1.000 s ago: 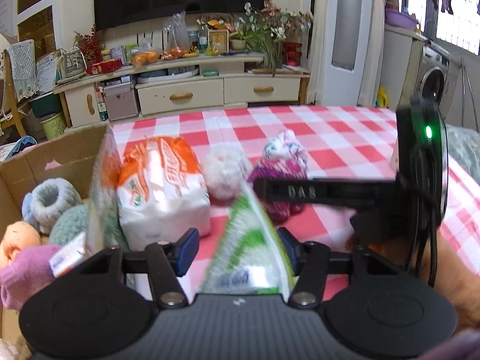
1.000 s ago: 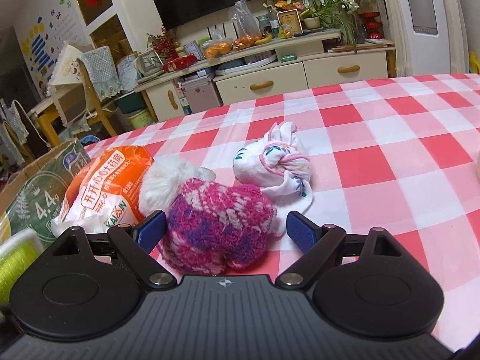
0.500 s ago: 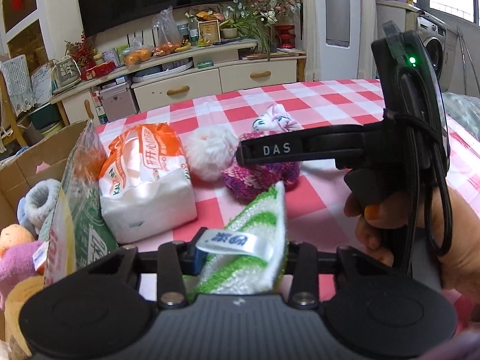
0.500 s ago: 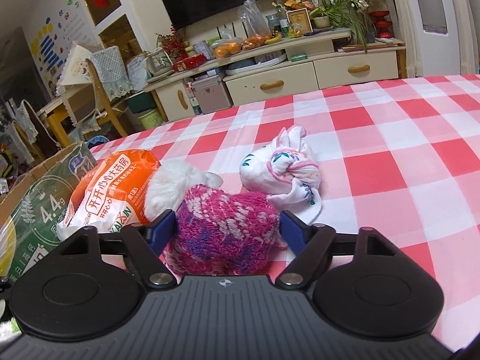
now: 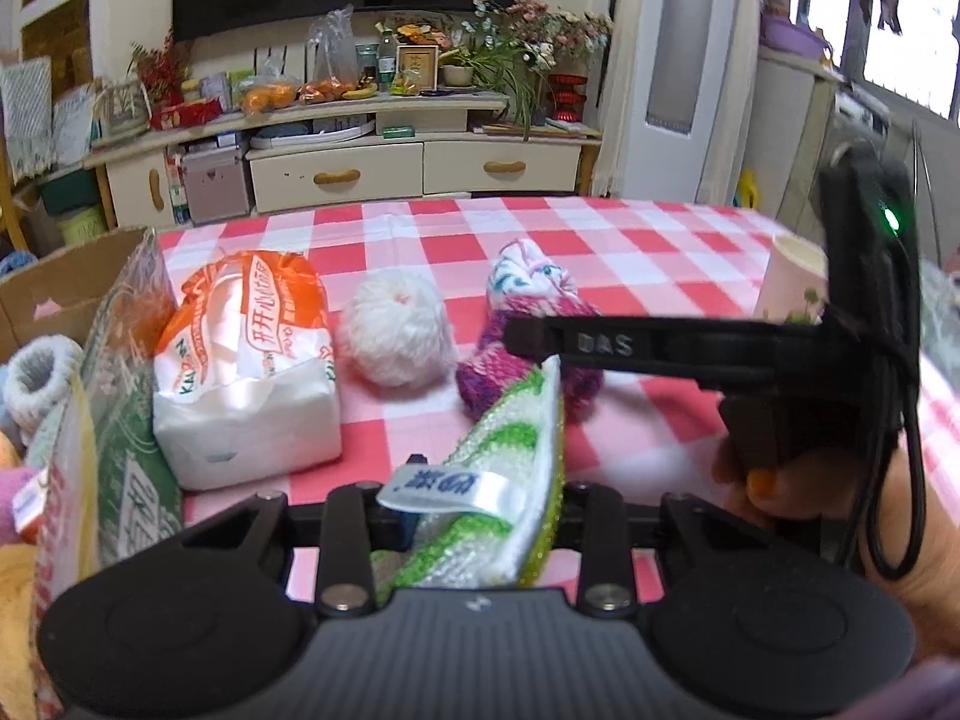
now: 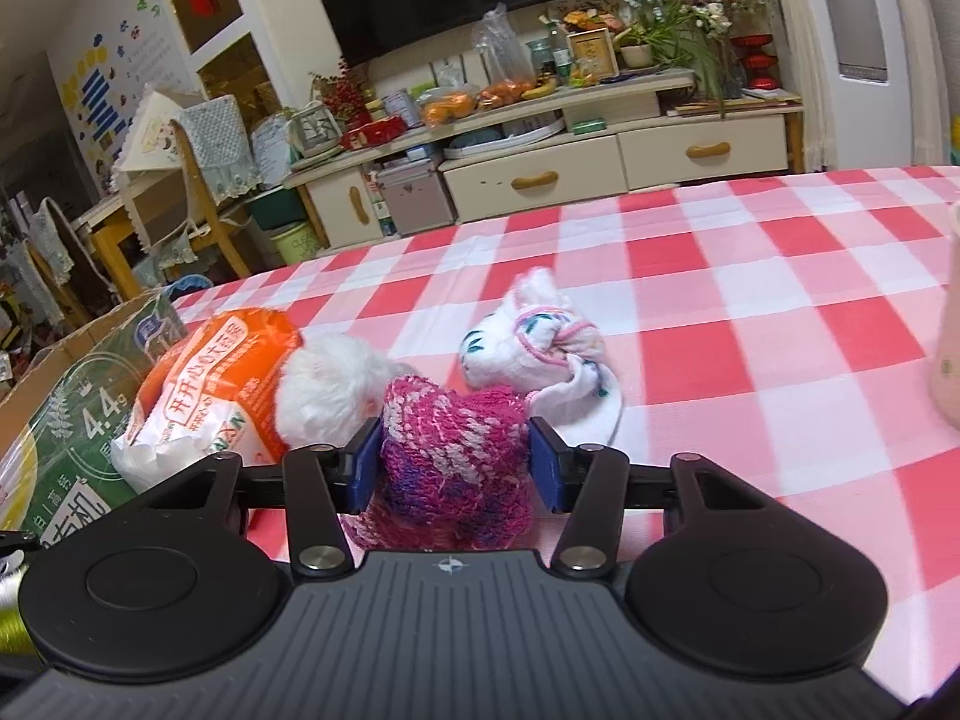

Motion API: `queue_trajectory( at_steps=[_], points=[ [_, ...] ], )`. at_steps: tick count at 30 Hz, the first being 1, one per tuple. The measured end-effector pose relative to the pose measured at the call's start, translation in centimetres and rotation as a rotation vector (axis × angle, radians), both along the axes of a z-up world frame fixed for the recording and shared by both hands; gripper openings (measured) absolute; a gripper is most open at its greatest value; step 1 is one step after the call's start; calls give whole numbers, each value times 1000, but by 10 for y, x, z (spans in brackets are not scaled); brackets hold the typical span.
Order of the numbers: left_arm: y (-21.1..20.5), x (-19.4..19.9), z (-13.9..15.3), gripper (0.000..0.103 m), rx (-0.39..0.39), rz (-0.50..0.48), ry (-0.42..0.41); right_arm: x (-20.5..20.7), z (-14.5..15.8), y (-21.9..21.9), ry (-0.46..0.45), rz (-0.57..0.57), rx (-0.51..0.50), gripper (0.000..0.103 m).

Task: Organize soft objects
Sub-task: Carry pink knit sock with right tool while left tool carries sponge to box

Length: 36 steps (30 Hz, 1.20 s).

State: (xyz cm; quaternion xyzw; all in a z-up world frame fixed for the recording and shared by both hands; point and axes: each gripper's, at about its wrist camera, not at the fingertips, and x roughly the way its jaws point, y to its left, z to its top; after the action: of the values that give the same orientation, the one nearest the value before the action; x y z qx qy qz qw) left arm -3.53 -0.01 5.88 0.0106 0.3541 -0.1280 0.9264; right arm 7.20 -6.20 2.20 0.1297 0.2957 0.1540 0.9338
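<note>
My left gripper [image 5: 474, 510] is shut on a green and white cloth [image 5: 498, 480] with a white label, held above the checked table. My right gripper [image 6: 456, 462] is shut on a pink knitted sock ball [image 6: 456, 462] that rests on the table; it also shows in the left wrist view [image 5: 498, 366], with the right gripper's finger [image 5: 660, 348] across it. A white fluffy ball [image 5: 396, 330] [image 6: 330, 390] and a white patterned sock bundle [image 6: 528, 342] [image 5: 528, 276] lie beside it. An orange and white tissue pack [image 5: 246, 360] [image 6: 210, 384] lies to the left.
A cardboard box [image 5: 66, 288] [image 6: 78, 402] at the left table edge holds several soft items. A pale cup [image 5: 792, 282] [image 6: 948, 354] stands on the right. The red and white checked cloth [image 6: 750, 312] covers the table. A TV cabinet stands beyond.
The right gripper's fingers have closed onto the pink sock ball. The left gripper has closed on the green cloth and lifted slightly.
</note>
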Motion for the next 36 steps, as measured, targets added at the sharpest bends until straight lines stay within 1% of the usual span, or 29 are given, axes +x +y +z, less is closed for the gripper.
queue_trajectory(
  at_steps=[8, 17, 19, 25, 30, 36],
  points=[
    [-1, 14, -1, 32, -134, 41, 25, -13, -1, -23, 15, -55, 12, 62],
    [-7, 30, -2, 32, -227, 79, 44, -28, 1, -44, 19, -110, 28, 62],
    [-10, 33, -2, 32, -240, 83, 46, -32, 1, -46, 16, -121, 28, 62],
    [-13, 40, 2, 28, -267, 86, 39, -38, 6, -45, -9, -150, 26, 61],
    [-10, 42, 7, 21, -288, 85, 28, -42, 10, -45, -24, -154, 33, 59],
    [0, 41, 14, 20, -302, 93, 13, -47, 21, -41, -62, -159, 29, 59]
  ],
)
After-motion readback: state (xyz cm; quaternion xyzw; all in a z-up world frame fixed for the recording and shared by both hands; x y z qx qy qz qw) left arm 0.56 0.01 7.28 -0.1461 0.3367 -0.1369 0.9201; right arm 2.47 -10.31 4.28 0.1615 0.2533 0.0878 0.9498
